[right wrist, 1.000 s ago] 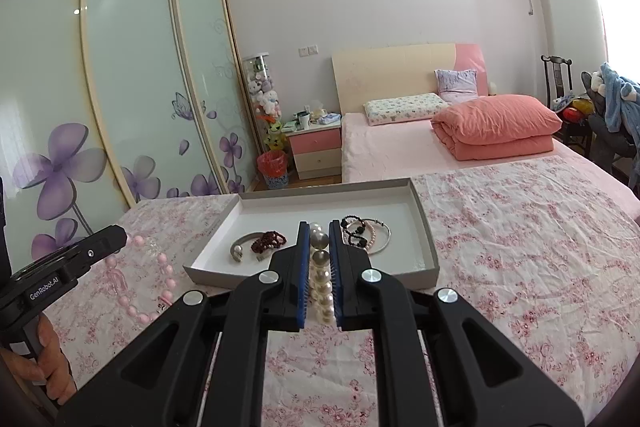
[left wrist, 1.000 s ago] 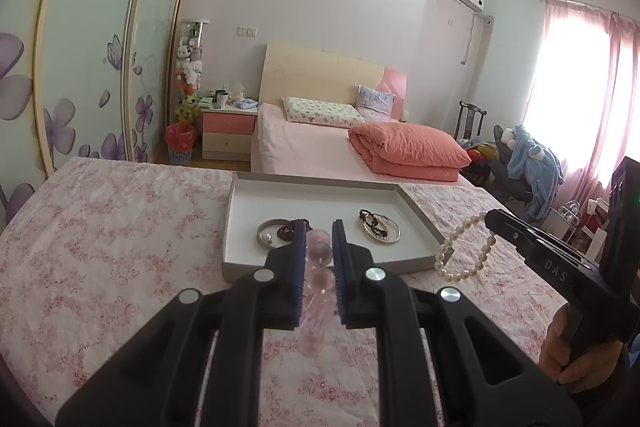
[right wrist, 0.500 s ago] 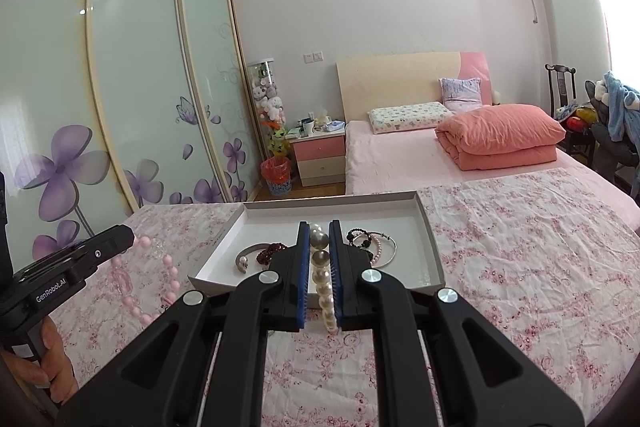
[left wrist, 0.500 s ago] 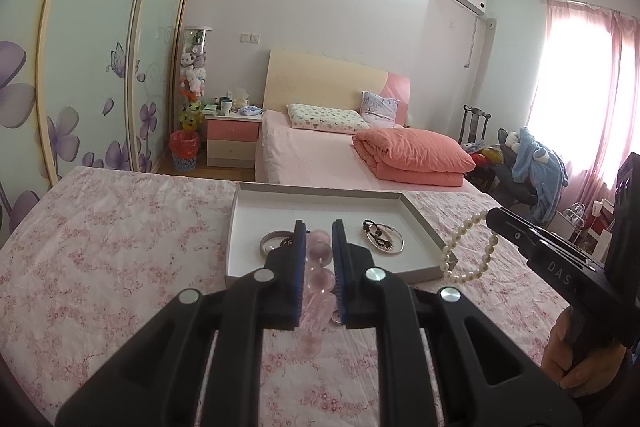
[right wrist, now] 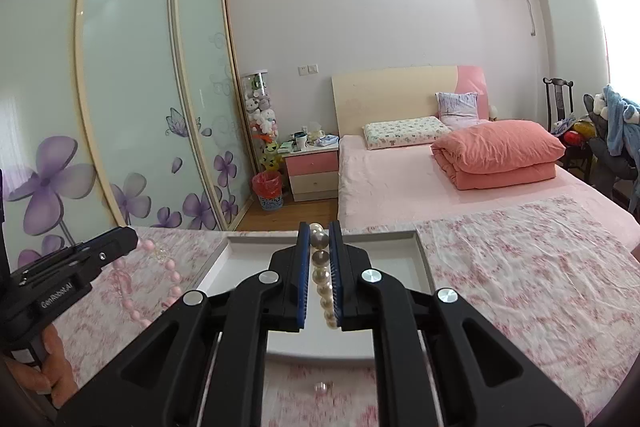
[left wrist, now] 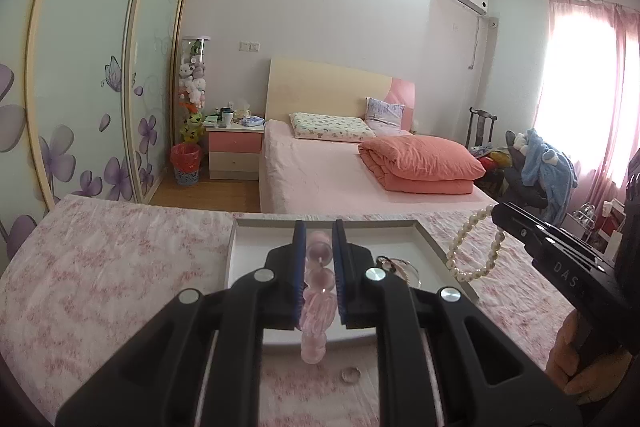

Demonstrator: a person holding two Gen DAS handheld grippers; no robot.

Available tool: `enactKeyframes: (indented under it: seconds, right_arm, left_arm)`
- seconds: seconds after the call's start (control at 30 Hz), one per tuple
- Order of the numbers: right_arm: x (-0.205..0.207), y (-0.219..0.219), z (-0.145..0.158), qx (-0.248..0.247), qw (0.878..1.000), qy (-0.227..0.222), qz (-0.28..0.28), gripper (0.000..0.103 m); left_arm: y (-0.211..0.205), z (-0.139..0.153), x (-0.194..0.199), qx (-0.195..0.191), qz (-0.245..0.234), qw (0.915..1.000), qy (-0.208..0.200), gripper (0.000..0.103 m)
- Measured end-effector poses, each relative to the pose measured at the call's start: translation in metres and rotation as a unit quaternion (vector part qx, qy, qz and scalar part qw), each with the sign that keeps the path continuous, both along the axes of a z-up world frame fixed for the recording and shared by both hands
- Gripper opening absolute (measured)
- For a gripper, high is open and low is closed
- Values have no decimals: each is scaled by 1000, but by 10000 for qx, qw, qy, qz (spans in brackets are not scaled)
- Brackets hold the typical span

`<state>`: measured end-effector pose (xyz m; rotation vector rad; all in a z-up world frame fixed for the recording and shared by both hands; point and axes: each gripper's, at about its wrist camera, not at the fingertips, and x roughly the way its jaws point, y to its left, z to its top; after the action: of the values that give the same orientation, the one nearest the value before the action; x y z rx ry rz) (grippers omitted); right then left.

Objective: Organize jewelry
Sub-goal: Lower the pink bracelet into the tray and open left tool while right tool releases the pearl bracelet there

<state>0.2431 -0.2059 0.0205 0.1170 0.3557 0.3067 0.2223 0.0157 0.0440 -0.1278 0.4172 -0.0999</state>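
Note:
My left gripper [left wrist: 319, 231] is shut on a pink bead bracelet [left wrist: 316, 311], which hangs down between the blue pads over the white tray [left wrist: 240, 247]. In the right wrist view my right gripper [right wrist: 319, 229] is shut on a white pearl bracelet [right wrist: 323, 283], also above the tray [right wrist: 422, 263]. The left wrist view shows the right gripper [left wrist: 498, 213] at the right with the pearl loop [left wrist: 472, 255] dangling beside the tray's right rim. The left gripper [right wrist: 132, 237] appears at the left of the right wrist view, with pink beads [right wrist: 168, 279] trailing over the cloth. Dark and metal bracelets [left wrist: 400, 265] lie in the tray.
A small metal ring [left wrist: 349, 374] lies on the pink floral cloth [left wrist: 100, 267] in front of the tray. A small shiny piece [right wrist: 322, 387] is blurred there in the right wrist view. A hand [left wrist: 576, 351] holds the right gripper. A bed [left wrist: 320, 167] stands beyond the table.
Both grippers have moved forward with their bracelets and now reach over the tray, which sits lower and closer in both views. Both grips are unchanged.

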Motion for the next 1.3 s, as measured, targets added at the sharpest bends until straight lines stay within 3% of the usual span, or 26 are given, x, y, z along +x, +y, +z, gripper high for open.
enactKeyframes:
  seconds: [0.4,0.83,0.87,0.93,1.0,1.3]
  right_arm:
    - [72,16,-27,60,9987,508,39,11]
    - [102,26,-47,-28,9968,797,3,11]
    - [102,25,-48,-26,9968,799,-10,12]
    - [103,24,-49,-34,9966,827,-49,31]
    - [102,22,-50,-14,9966,818,-120,41]
    - [97,18,-50,-23,9961,865,-184,41]
  left_arm:
    - [-2,-21,83,-74,-71,9995,307,14]
    - [-5,-50,123,-116,-43,9983,571,14]
    - [-4,-50,124,-116,-7,9985,537,15]
    - [-3,-50,125,-139,3,9985,536,22]
    - [-1,-49,124,-168,55,9984,533,23]
    - [5,-50,118,-167,162,9980,585,26]
